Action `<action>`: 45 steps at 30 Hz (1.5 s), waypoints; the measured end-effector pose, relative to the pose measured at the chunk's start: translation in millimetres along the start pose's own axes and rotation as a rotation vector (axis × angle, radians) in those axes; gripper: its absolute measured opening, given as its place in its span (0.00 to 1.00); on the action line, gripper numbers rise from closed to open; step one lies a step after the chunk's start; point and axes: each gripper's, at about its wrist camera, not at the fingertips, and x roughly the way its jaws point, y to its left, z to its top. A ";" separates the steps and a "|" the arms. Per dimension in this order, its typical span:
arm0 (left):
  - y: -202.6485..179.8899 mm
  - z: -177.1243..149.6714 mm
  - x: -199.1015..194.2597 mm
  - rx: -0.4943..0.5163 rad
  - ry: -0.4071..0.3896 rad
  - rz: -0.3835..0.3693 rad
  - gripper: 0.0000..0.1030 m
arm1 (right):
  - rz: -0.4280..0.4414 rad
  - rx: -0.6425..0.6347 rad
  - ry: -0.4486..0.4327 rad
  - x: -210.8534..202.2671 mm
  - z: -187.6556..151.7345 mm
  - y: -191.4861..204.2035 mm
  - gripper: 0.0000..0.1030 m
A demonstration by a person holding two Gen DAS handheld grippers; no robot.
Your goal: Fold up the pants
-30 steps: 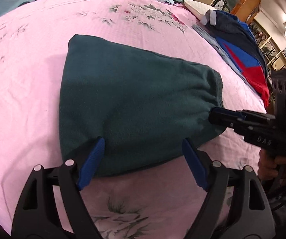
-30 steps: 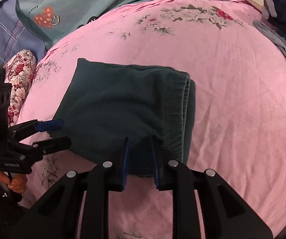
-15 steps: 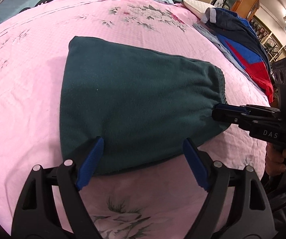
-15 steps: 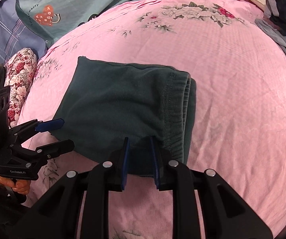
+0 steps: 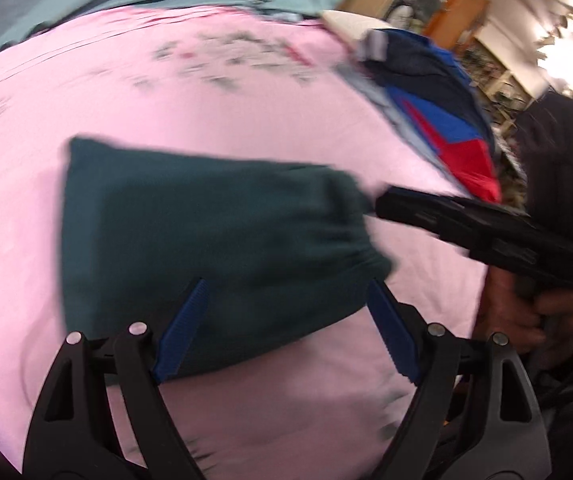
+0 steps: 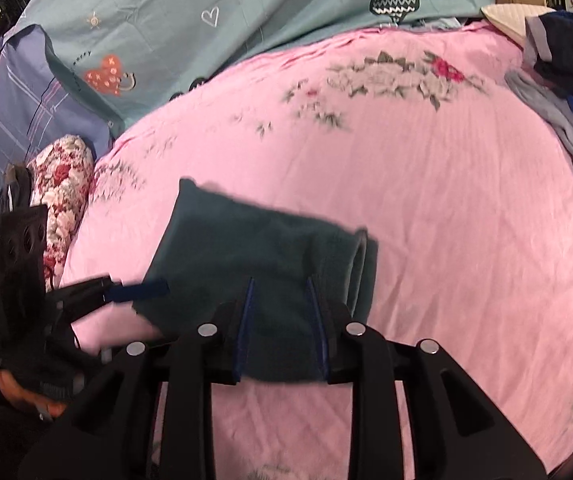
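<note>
Both claws (image 5: 286, 328) (image 6: 282, 328) gape over folded pants (image 5: 206, 240); right just widened.

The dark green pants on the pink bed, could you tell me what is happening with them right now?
A person with a gripper in each hand is folding the dark green pants, which lie as a compact folded bundle on the pink bedsheet. The left gripper is open wide over the bundle's near edge. The right gripper, at the waistband end, has just been opening, with fabric showing between its fingers.
</note>
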 end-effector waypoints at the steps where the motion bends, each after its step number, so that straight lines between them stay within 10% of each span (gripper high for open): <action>1: -8.2 2.7 8.8 0.013 0.010 -0.024 0.81 | 0.006 0.007 0.002 5.7 5.4 -4.5 0.26; 4: -23.6 2.9 41.0 0.009 0.079 -0.082 0.80 | 0.021 0.045 0.071 34.7 15.5 -23.3 0.26; 8: -33.4 -6.7 69.7 0.035 0.145 -0.074 0.80 | 0.035 0.078 0.116 56.7 14.9 -50.8 0.00; 17: -48.7 -10.9 56.3 0.150 0.137 -0.017 0.81 | 0.014 0.074 0.146 46.7 18.2 -40.3 0.04; 22: 10.0 -13.1 -13.1 -0.024 -0.028 0.064 0.81 | 0.062 -0.078 0.112 32.5 38.5 12.4 0.09; 32: 97.0 -53.0 -29.4 -0.278 -0.032 0.132 0.81 | 0.242 -0.197 0.248 149.9 62.7 125.3 0.09; 36: 97.7 -53.8 -25.5 -0.265 -0.036 0.125 0.82 | 0.132 -0.136 0.327 209.4 61.7 108.4 0.02; 39: 103.8 -58.8 -24.8 -0.262 -0.036 0.099 0.82 | 0.215 -0.019 0.322 217.6 62.5 83.0 0.01; 45: 99.7 -57.3 -26.5 -0.217 -0.017 0.115 0.82 | 0.210 0.016 0.248 155.4 75.9 64.6 0.16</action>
